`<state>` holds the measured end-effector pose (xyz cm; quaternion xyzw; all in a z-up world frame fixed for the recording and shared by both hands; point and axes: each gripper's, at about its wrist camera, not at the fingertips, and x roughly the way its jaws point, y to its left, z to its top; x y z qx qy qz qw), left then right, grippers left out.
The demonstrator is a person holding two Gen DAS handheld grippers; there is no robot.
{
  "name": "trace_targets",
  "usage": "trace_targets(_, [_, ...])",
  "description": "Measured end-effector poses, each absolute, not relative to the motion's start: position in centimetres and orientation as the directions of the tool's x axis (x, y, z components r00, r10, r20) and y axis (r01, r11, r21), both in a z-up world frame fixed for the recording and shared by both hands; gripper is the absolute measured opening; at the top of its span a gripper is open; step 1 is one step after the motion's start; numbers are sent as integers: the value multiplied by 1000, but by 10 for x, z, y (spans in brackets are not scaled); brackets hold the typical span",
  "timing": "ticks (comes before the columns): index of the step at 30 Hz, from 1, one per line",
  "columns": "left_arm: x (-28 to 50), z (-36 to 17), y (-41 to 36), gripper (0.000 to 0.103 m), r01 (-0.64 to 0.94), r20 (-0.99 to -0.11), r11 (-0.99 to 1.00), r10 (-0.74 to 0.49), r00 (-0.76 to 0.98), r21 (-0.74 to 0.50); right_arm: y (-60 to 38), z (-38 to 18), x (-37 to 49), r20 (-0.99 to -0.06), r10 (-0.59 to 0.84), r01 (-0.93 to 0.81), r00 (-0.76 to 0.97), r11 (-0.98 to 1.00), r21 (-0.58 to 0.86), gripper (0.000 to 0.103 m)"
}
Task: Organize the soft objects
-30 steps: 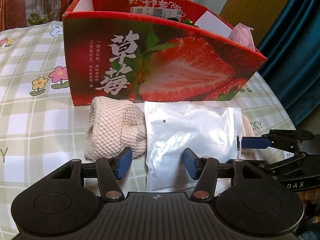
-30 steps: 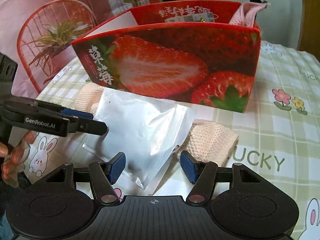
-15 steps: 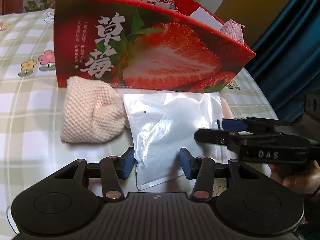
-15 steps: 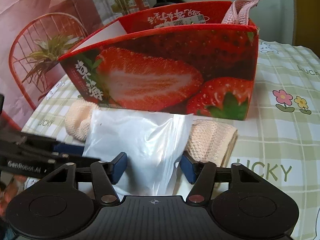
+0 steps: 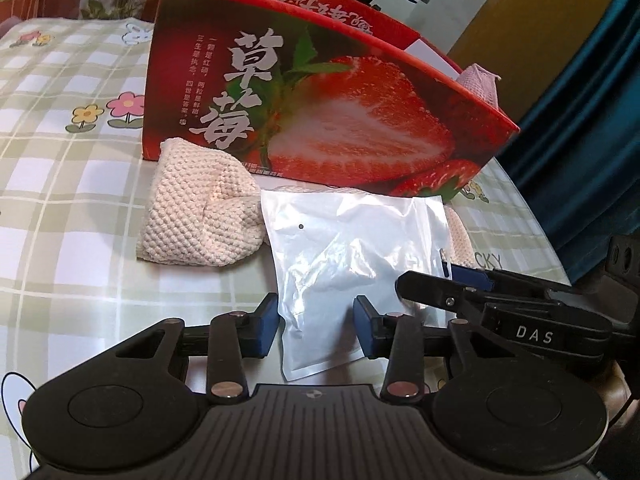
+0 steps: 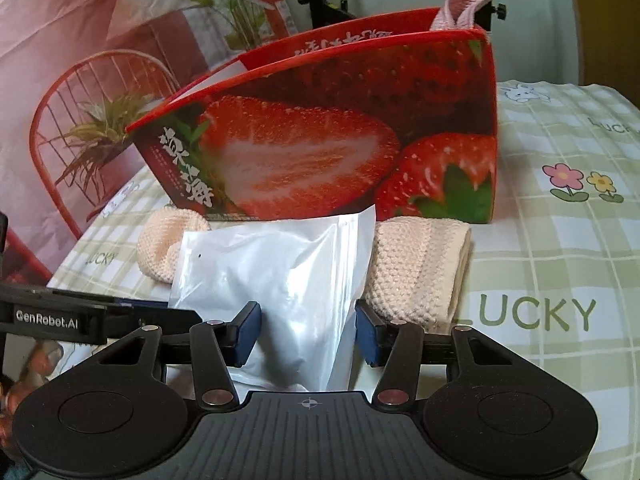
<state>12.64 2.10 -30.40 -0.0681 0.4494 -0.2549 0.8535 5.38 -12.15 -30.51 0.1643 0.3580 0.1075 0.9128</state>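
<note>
A white plastic bag (image 5: 352, 248) (image 6: 272, 272) lies in front of the red strawberry box (image 5: 360, 120) (image 6: 320, 152). It rests over a cream knitted piece (image 5: 196, 216) (image 6: 416, 272) that shows on both sides of it. My left gripper (image 5: 316, 328) straddles the bag's near corner, its jaws closing, with the pads at the bag's edges. My right gripper (image 6: 306, 332) straddles the bag's other end; its jaws are closing too, and a thin gap shows at the right pad. In the left wrist view the right gripper (image 5: 428, 276) reaches in over the bag's right edge. A pink knitted cloth (image 5: 478, 80) (image 6: 464, 8) sticks out of the box.
A checked tablecloth (image 5: 60, 208) with flowers and "LUCKY" print covers the table. The table's right edge and a blue curtain (image 5: 592, 128) are close behind the right gripper. A red wire chair (image 6: 80, 128) with a plant stands past the far left side. A hand (image 6: 32, 360) holds the left gripper.
Both pairs of jaws have narrowed around the bag. The right gripper has come in over the bag's right edge, and the bag's near end now stands bunched up between its fingers.
</note>
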Motion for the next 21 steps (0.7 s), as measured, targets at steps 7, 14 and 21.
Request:
trace_targets(7, [124,-306,22,43,386,-720,859,-498,483,-335,-114,-309,45,-591,283,-113,756,945,308,46])
trace_targets(14, [122,-306,22,43,390,-716,859,-498,489,-331,-113,-309,43,-589,281,-124,758,948,293,45])
trace_targets(21, [121,-306,24,43,379,-713,858,-503,488,-346,-111,-306,42,-602,291,-136,744,947,290,45])
